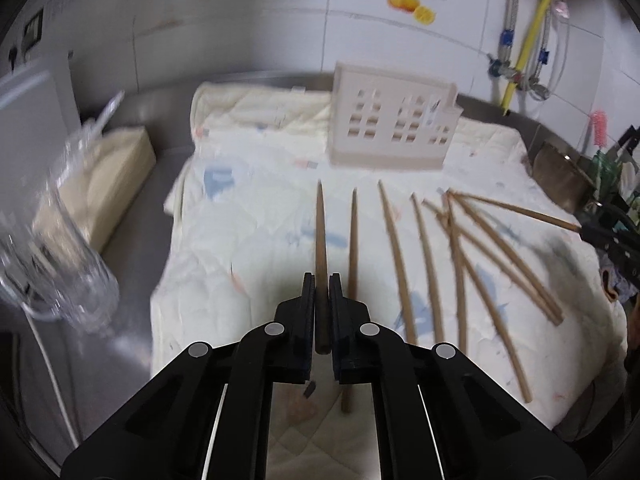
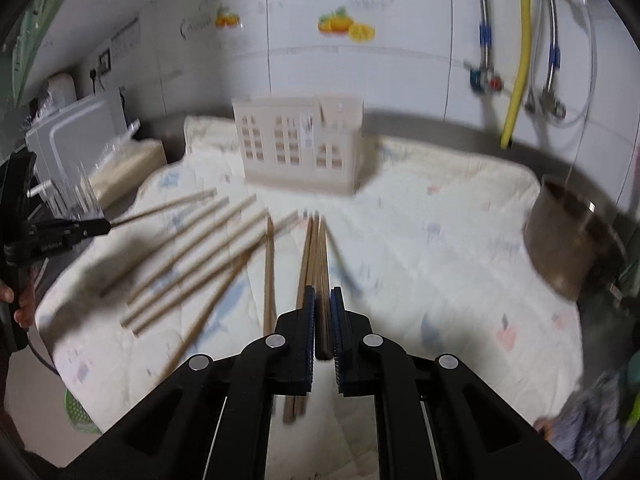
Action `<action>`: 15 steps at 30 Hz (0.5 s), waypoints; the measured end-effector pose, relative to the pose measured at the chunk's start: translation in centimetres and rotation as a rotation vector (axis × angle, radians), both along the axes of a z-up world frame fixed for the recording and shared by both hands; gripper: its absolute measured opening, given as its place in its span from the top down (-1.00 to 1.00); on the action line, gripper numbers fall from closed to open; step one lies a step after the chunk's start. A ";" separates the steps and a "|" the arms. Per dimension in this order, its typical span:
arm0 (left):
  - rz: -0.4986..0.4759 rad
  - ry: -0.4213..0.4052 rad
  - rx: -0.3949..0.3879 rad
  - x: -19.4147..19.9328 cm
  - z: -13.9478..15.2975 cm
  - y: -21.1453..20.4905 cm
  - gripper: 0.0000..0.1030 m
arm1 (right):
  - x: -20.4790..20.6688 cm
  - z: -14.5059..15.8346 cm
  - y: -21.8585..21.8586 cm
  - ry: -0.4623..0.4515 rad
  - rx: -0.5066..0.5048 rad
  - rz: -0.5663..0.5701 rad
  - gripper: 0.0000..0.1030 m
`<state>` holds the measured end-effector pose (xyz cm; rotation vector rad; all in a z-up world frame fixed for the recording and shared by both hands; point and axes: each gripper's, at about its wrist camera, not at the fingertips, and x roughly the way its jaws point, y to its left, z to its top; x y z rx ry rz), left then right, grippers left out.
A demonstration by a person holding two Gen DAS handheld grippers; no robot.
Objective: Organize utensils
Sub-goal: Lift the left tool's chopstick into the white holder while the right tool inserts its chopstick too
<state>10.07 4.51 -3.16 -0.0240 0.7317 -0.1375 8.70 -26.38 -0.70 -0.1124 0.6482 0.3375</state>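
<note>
White tiled wall backs a bench spread with a quilted cloth (image 1: 248,216); slim brown wooden chopsticks (image 1: 430,264) lie mid-cloth, before a beige slotted holder (image 1: 392,128) at its far edge. Left gripper (image 1: 321,280) jaws pinch one chopstick (image 1: 320,224); right gripper (image 2: 322,292) jaws clamp another chopstick (image 2: 320,264).

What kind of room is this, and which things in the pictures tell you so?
Most likely a home kitchen. The tiled wall carries water pipes with valves and a yellow hose, a metal pot stands at the right, and wooden chopsticks lie on a cloth before a slotted utensil holder.
</note>
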 end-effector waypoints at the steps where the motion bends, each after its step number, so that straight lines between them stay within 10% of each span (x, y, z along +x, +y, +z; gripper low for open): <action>1: -0.005 -0.010 0.000 0.1 0.6 -0.1 0.89 | 0.2 0.7 0.1 -0.017 0.003 0.004 0.85; 15: -0.096 -0.094 0.009 4.8 7.1 -2.3 0.89 | 6.1 8.4 1.3 -0.082 0.007 0.083 0.87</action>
